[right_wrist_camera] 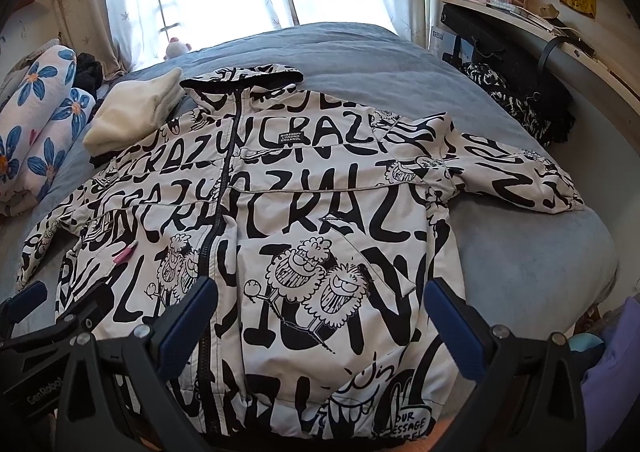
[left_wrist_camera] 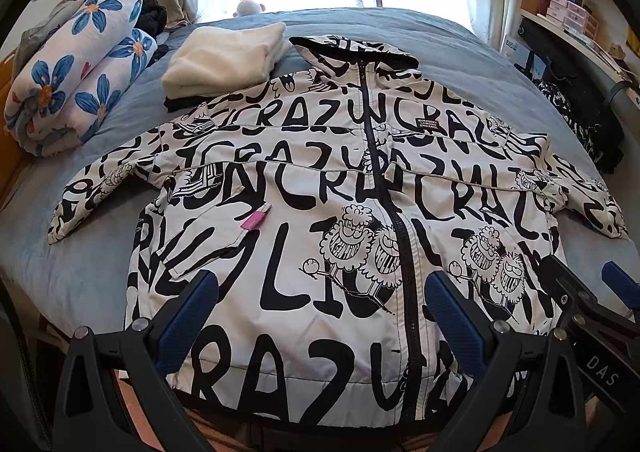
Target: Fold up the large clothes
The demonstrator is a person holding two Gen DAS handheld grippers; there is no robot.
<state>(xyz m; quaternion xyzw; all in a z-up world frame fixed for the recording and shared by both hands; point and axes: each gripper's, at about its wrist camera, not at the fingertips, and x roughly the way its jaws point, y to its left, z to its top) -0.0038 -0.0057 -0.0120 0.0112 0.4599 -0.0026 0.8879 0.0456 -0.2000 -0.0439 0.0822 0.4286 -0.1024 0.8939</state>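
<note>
In the left wrist view, the left gripper point(left_wrist_camera: 320, 304) hangs with its two blue-padded fingers point(left_wrist_camera: 188, 316) spread wide and holding nothing, just above the lower front of the white hooded jacket printed with black lettering and cartoon figures point(left_wrist_camera: 288, 187). The jacket lies flat and face up on the grey-blue bed cover point(left_wrist_camera: 80, 252), zipped closed, hood pointing away from the gripper and both sleeves stretched out to either side. Its black zipper point(left_wrist_camera: 400, 219) runs away from between the fingers, closer to the right one. A small pink tag point(left_wrist_camera: 253, 220) sits ahead and left, on the chest. Farther ahead on the left are a folded cream fleece garment point(left_wrist_camera: 228, 59) and, beyond it to the left, a rolled white quilt with blue flowers point(left_wrist_camera: 76, 71). The right gripper point(left_wrist_camera: 592, 292) shows at the right edge, near the hem. In the right wrist view, the right gripper's blue pads are likewise spread apart and empty over the jacket's lower right front, the zipper running off by the left finger, the left gripper at the left edge, the right sleeve point(right_wrist_camera: 516, 171) reaching ahead and right.
</note>
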